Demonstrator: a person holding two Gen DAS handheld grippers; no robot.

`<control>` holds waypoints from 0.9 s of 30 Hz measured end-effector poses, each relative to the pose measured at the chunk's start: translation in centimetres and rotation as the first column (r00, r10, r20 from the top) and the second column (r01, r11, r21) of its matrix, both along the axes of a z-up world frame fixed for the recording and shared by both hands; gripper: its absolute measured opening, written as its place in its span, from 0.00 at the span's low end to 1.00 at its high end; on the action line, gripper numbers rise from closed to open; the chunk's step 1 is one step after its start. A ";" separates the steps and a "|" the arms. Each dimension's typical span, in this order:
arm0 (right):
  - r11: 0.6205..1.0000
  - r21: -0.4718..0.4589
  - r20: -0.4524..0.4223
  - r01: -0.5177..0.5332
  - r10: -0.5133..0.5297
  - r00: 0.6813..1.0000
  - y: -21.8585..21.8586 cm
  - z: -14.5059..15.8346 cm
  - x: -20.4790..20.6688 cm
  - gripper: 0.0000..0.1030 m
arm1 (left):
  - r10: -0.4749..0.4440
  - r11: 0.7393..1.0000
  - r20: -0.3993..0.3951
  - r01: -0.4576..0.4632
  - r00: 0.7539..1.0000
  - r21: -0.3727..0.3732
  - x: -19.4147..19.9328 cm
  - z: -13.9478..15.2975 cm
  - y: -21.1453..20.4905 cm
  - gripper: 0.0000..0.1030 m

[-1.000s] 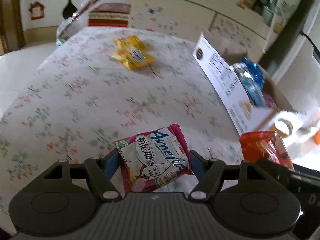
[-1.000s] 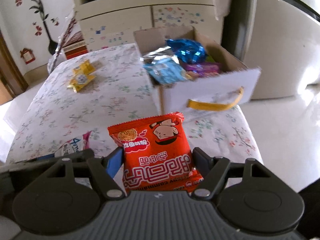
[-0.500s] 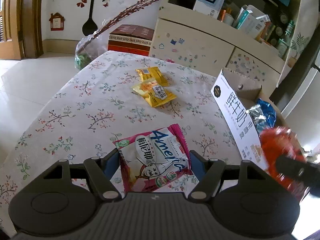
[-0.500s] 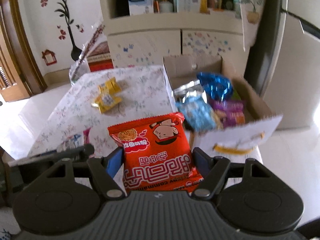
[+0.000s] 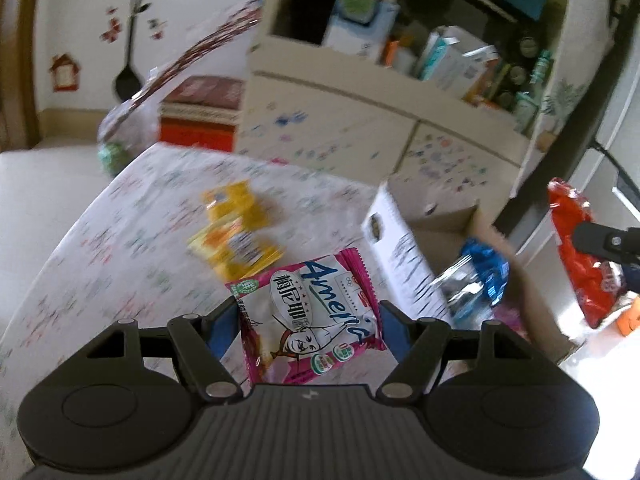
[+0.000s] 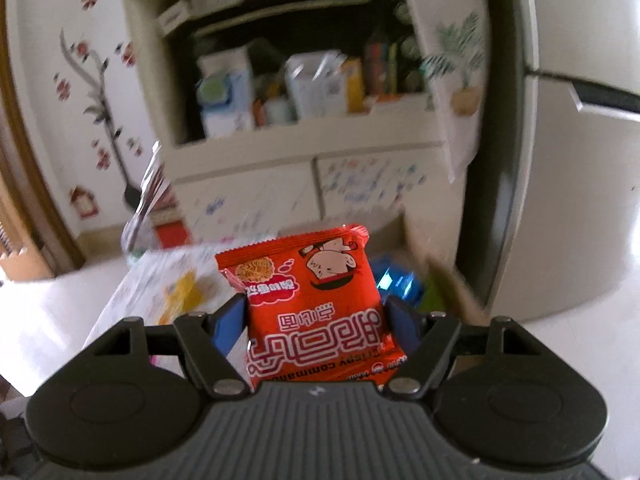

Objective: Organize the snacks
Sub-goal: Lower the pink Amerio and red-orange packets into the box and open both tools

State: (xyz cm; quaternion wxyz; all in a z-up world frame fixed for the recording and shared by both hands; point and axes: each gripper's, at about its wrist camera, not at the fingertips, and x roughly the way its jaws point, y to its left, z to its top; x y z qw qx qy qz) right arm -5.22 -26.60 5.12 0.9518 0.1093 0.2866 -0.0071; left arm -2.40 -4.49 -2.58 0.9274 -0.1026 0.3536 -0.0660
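My left gripper [image 5: 310,316] is shut on a pink and white snack packet [image 5: 308,316], held up above the flowered tablecloth [image 5: 120,240]. My right gripper [image 6: 316,312] is shut on a red noodle snack packet [image 6: 312,300], lifted in front of the cabinet; the same red packet [image 5: 580,248] shows at the right edge of the left wrist view. An open cardboard box [image 5: 404,264] with blue and silver packets [image 5: 476,276] inside stands at the table's right end. Two yellow packets [image 5: 232,236] lie on the cloth beyond my left gripper.
A cream cabinet [image 6: 320,184] with open shelves full of cartons stands behind the table. A fridge [image 6: 568,160] is at the right. A clear bag with a red box [image 5: 192,120] sits past the table's far left corner.
Both grippers rose and tilted upward with their packets still held. The table and box dropped lower in both views and the cabinet shelves came into sight.
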 end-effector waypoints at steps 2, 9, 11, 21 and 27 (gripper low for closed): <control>0.998 0.037 0.007 0.046 -0.046 0.999 -1.2 0.0 0.8 0.73 | -0.038 0.999 0.020 0.038 0.999 -0.014 1.3 0.8 -1.2 0.75; 0.973 0.165 -0.045 0.161 -0.156 0.987 -3.7 -1.0 2.5 0.73 | -0.160 0.987 0.053 0.161 0.986 -0.009 5.8 1.9 -6.2 0.75; 0.966 0.181 -0.058 0.188 -0.180 0.982 -4.2 -1.3 2.8 0.73 | -0.192 0.981 0.053 0.192 0.980 0.002 7.0 2.0 -7.3 0.75; 0.926 0.243 -0.134 0.288 -0.262 0.956 -6.0 -2.9 4.2 0.74 | -0.281 0.959 0.056 0.278 0.958 0.050 11.2 1.1 -10.7 0.77; 0.916 0.238 -0.152 0.322 -0.292 0.944 -6.2 -3.2 4.7 0.80 | -0.250 0.968 0.059 0.249 0.966 0.031 11.9 0.7 -10.8 0.96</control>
